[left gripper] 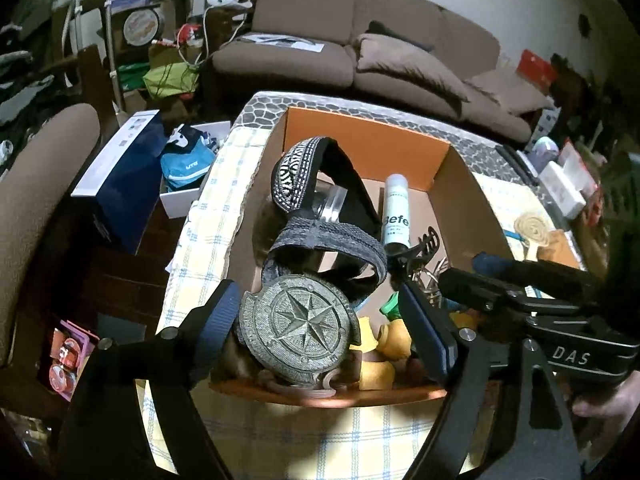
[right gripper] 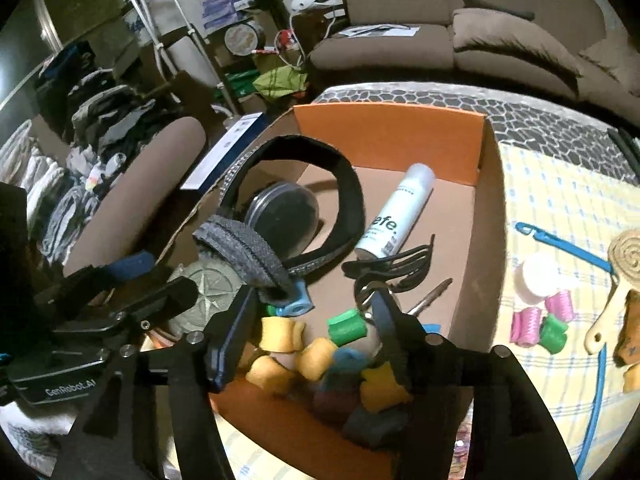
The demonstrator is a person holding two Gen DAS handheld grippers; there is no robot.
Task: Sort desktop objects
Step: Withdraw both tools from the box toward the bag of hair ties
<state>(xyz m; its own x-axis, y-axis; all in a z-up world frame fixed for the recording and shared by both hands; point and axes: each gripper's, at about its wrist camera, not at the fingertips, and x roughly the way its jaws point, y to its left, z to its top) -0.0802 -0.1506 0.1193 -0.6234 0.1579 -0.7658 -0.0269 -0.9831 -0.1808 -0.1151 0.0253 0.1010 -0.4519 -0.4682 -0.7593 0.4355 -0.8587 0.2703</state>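
Observation:
An orange cardboard box [left gripper: 360, 140] on the table holds a belt with a round compass buckle [left gripper: 298, 322], a white spray bottle [left gripper: 396, 210], a black hair claw [left gripper: 416, 246], a round tin and several coloured hair rollers [right gripper: 316, 354]. My left gripper [left gripper: 320, 320] is open over the box's near end, its fingers on either side of the buckle without clamping it. My right gripper [right gripper: 312, 332] is open above the rollers, beside the left one. The belt strap [right gripper: 320, 172] loops up over the tin [right gripper: 284, 216].
On the checked cloth to the right of the box lie pink and green rollers [right gripper: 540, 320], a white jar [right gripper: 534, 278], a wooden brush [right gripper: 616, 280] and a blue cord [right gripper: 568, 246]. A brown sofa [left gripper: 360, 40] stands behind; boxes and an armchair [left gripper: 40, 200] are at the left.

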